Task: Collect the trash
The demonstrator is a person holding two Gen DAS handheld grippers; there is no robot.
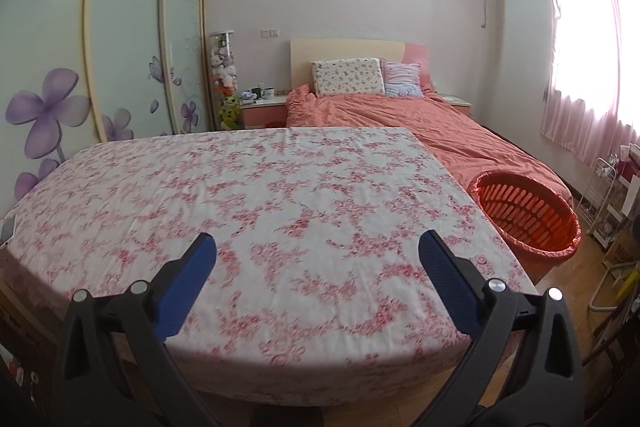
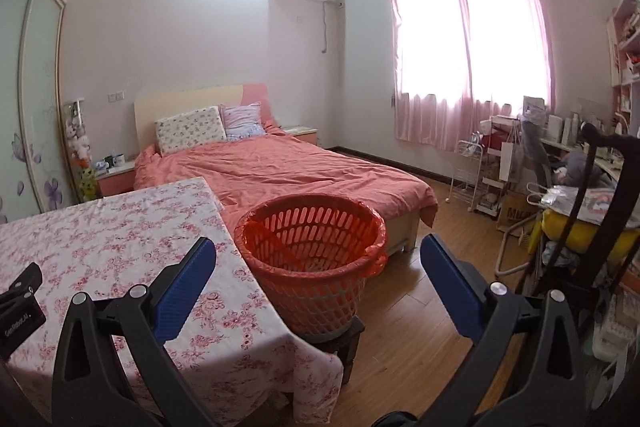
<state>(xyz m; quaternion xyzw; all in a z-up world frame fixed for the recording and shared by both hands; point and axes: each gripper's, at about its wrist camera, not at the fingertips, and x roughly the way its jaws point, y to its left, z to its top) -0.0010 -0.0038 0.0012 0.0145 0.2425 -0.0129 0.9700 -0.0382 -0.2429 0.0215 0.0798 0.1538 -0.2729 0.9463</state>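
Both grippers stood with jaws spread wide and nothing between them, the left gripper (image 1: 318,259) over the flowered tablecloth (image 1: 256,195) and the right gripper (image 2: 318,259) facing the orange basket (image 2: 312,255). No loose trash showed on the cloth in either view, so the basket was the only task thing to judge. It stood on a dark stool (image 2: 340,343) just beside the table's corner, upright, mouth facing the ceiling, its axis vertical. Slotted plastic with a thin red liner (image 2: 256,227) folded over the rim, it looked light and slightly flexible; the rim seemed the best hold, though the liner could slip.
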